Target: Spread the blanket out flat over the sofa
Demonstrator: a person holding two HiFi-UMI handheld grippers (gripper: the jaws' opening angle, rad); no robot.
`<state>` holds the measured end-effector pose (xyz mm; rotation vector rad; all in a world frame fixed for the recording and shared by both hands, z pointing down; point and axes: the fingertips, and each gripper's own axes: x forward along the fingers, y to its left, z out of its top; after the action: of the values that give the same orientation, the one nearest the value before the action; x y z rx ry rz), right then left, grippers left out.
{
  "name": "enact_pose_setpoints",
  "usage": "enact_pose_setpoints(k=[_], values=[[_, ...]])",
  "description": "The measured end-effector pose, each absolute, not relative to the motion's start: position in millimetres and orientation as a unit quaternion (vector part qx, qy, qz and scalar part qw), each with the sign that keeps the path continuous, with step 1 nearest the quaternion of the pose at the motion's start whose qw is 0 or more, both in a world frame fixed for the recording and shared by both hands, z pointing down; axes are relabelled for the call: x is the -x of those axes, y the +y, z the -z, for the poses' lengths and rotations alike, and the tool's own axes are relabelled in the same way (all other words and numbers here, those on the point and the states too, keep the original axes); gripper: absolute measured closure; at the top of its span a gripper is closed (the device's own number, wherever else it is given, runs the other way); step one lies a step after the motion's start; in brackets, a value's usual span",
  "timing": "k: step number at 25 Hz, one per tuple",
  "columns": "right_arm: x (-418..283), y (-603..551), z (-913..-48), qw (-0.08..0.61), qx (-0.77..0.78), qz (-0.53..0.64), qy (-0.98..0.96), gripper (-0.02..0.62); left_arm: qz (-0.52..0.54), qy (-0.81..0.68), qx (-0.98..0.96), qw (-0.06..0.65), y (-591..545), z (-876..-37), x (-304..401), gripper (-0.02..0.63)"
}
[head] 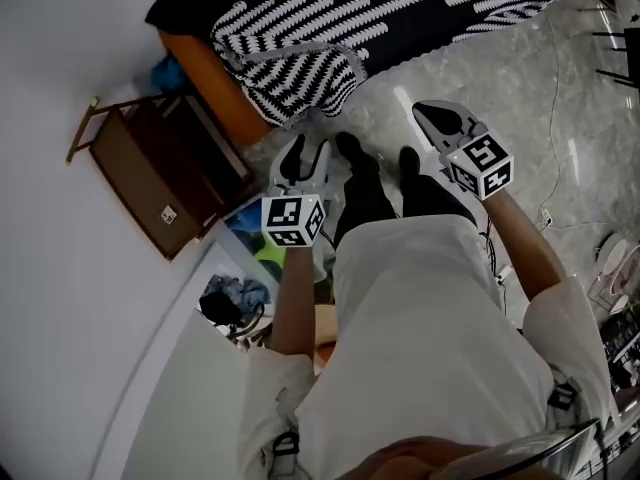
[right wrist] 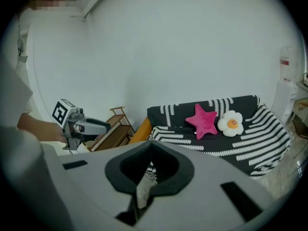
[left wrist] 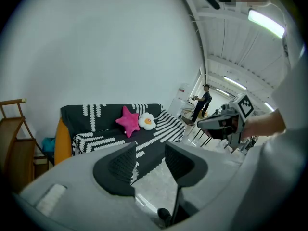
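Note:
A black blanket with white stripes (head: 330,18) (left wrist: 110,138) (right wrist: 231,143) lies draped over the orange sofa (head: 215,93) (left wrist: 61,143) (right wrist: 139,129), with one corner hanging off the seat front. A pink star cushion (left wrist: 128,121) (right wrist: 203,120) and a flower cushion (left wrist: 147,121) (right wrist: 232,122) sit on it. My left gripper (head: 300,153) (left wrist: 149,160) (right wrist: 84,125) is held in the air short of the sofa, open and empty. My right gripper (head: 435,118) (right wrist: 144,177) (left wrist: 221,124) hovers beside it, its jaws together with nothing in them.
A wooden folding rack (head: 150,168) (left wrist: 14,143) (right wrist: 115,129) stands against the wall left of the sofa. The marble floor carries a cable (head: 550,118). Clutter (head: 235,298) lies by the wall near my left side. A person (left wrist: 203,100) stands far off among chairs.

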<state>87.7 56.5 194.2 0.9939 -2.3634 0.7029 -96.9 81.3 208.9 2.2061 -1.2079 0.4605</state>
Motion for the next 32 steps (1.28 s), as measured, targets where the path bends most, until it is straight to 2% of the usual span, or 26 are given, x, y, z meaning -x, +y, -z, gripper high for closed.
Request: enact_pose_setpoints(k=[14, 32], values=[[-86.7, 20.3, -275.6, 0.261, -0.388, -0.303, -0.830, 0.594, -0.193, -0.413, -0.821, 0.343, 41.9, -309.5, 76.2, 0.423], [-122.4, -34.3, -444.4, 0.308, -0.292, -0.340, -0.839, 0.594, -0.214, -0.480, -0.758, 0.386, -10.2, -469.9, 24.3, 0.423]])
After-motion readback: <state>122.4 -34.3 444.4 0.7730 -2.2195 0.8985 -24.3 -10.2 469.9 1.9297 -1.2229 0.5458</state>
